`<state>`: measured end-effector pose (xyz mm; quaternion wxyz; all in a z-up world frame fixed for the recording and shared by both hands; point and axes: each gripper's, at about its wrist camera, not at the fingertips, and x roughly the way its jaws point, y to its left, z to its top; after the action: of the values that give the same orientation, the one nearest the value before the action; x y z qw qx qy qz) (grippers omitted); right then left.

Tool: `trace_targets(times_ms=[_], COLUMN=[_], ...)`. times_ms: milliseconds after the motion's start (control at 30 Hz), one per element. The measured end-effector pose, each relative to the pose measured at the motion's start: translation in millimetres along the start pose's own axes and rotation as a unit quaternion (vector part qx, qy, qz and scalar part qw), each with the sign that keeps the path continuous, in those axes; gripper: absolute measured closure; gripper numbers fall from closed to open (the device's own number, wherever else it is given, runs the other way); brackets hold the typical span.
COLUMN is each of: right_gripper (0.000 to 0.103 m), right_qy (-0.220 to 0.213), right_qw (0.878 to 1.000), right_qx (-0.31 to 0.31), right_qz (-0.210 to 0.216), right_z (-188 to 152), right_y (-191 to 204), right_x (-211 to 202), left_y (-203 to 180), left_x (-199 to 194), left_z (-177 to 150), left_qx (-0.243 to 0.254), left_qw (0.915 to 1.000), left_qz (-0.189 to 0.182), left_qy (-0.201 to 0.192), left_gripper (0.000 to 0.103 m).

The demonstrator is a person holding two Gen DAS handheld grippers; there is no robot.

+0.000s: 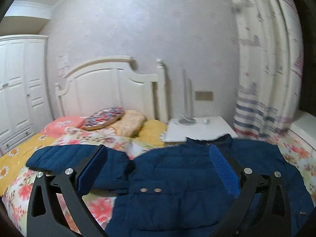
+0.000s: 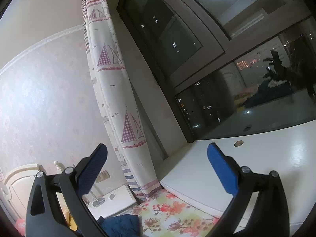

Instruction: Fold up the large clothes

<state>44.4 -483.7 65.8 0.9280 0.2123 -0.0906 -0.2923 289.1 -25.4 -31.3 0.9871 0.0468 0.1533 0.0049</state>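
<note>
Floral bedding (image 1: 98, 209) covers the bed ahead of my left gripper (image 1: 158, 169), with a white headboard (image 1: 110, 90), pillows and a nightstand (image 1: 199, 128) behind. On that bedding lies the navy puffer jacket (image 1: 177, 177), spread flat, collar toward the nightstand, one sleeve (image 1: 75, 156) stretched out to the left. My left jaws stand wide over the jacket's body, nothing pinched between the pads.

From my right gripper (image 2: 158, 169) I look up and away: sailboat curtain (image 2: 116, 90), dark window (image 2: 197, 59), white sill (image 2: 237, 162). Only a corner of the jacket shows at the bottom edge. These jaws are spread wide too, holding nothing.

I judge the fold is early: the jacket is laid out and that sleeve is not yet folded in. Next I would drop the left jaws onto the sleeve's cuff end, pinch it, and carry it across the chest, while my right turns down to steady the hem.
</note>
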Motion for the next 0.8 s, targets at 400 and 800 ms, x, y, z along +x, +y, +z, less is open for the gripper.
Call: trace_targets(times_ms=[400,800], right_gripper=[0.003,0.003], right_qy=[0.004,0.015], right_qw=[1.000,1.000], right_qx=[-0.010,-0.018], right_qz=[-0.011,-0.012], right_z=[-3.4,-11.3], right_y=[2.5,11.1], right_x=[6.2,12.6], left_y=[-78.9,-48.1], left_x=[71.0,135.3], left_z=[-42.4,-97.2], left_qx=[0.131,0.090], left_qw=[0.9848,0.9602], left_qz=[-0.048,-0.080], left_qy=[0.104,0.252], left_gripper=[0.004,0.004])
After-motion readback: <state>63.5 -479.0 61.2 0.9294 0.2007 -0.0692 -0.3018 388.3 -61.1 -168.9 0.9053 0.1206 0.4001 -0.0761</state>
